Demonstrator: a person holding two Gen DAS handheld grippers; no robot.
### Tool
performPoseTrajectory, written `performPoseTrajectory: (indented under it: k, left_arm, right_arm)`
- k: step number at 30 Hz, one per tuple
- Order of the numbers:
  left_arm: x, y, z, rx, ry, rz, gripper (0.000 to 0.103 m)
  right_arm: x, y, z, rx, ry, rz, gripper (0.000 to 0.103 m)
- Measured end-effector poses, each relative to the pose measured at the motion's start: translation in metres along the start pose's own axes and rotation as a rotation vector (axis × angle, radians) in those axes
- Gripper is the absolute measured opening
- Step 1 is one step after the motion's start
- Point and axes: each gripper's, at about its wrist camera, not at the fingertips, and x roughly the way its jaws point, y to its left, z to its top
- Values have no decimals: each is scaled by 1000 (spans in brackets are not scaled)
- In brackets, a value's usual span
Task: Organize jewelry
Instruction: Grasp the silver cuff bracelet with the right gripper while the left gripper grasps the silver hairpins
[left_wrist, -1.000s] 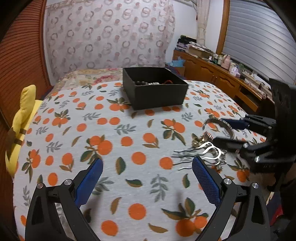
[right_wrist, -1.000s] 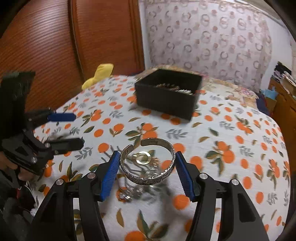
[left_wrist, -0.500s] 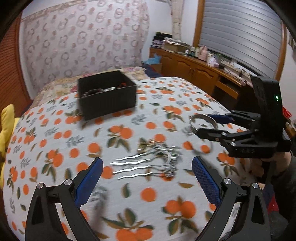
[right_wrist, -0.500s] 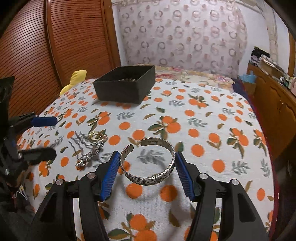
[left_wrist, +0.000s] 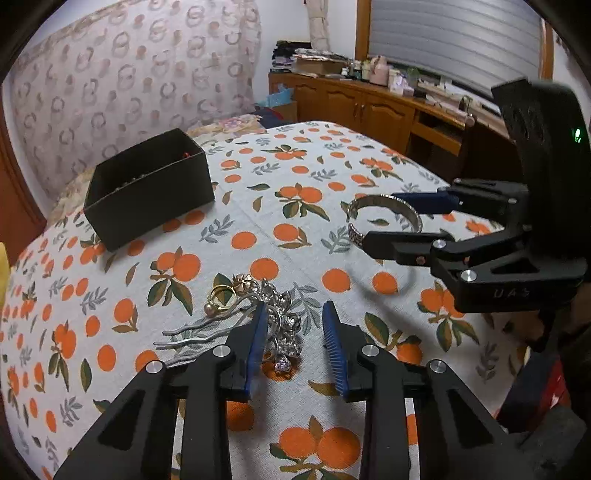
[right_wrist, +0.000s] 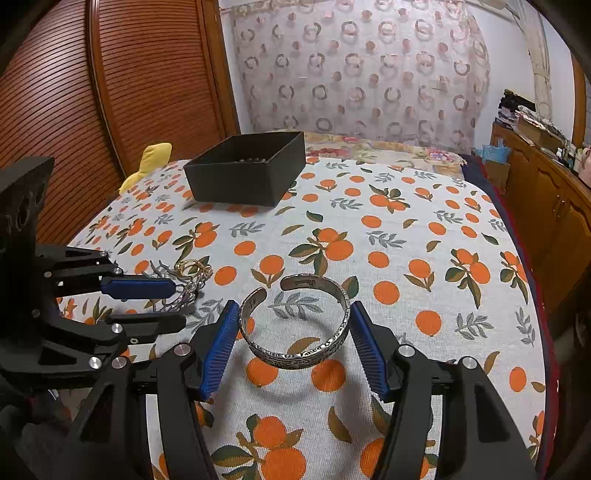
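Closing left jaws around one hair comb (left_wrist: 236, 325) | right jaws gripping one silver bangle (right_wrist: 295, 325) | one black box (right_wrist: 245, 173)

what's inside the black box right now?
Little shows. Over the near wall of the black box, a row of small dark beads and a red bit in the far corner. The wall hides the floor and everything lower.
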Motion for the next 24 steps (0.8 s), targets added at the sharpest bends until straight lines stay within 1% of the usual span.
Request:
performPoseTrajectory:
  k: [3,6,7,8,10,13,15,17,24]
  left_arm:
    - [4,1,-3,8,22,29,29]
    - [4,2,-7,28,27,56,29]
    - [3,2,-7,30,28,57,29]
    - [0,2,-10,34,28,54,26]
    - [-4,3,-16,45,28,50,26]
    - [-14,6,-25,47,32,24,25]
    - [-19,8,-29,39,32,9,22]
    - [-22,9,-30,27,30,-3,22]
    - [-16,2,-23,51,31,19,22]
  right_arm:
    - [0,0,0,-1,0,0,63]
    - [1,1,0,-5,3,0,63]
    - [2,2,0,-8,6,-1,63]
    - [3,3,0,-10,8,-2,63]
    - [3,5,1,-14,9,-1,63]
    - [3,7,2,-20,9,1,63]
    - [4,8,2,-23,11,2,63]
    - [6,9,3,-24,13,3,63]
    - [8,14,3,-34,22,7,63]
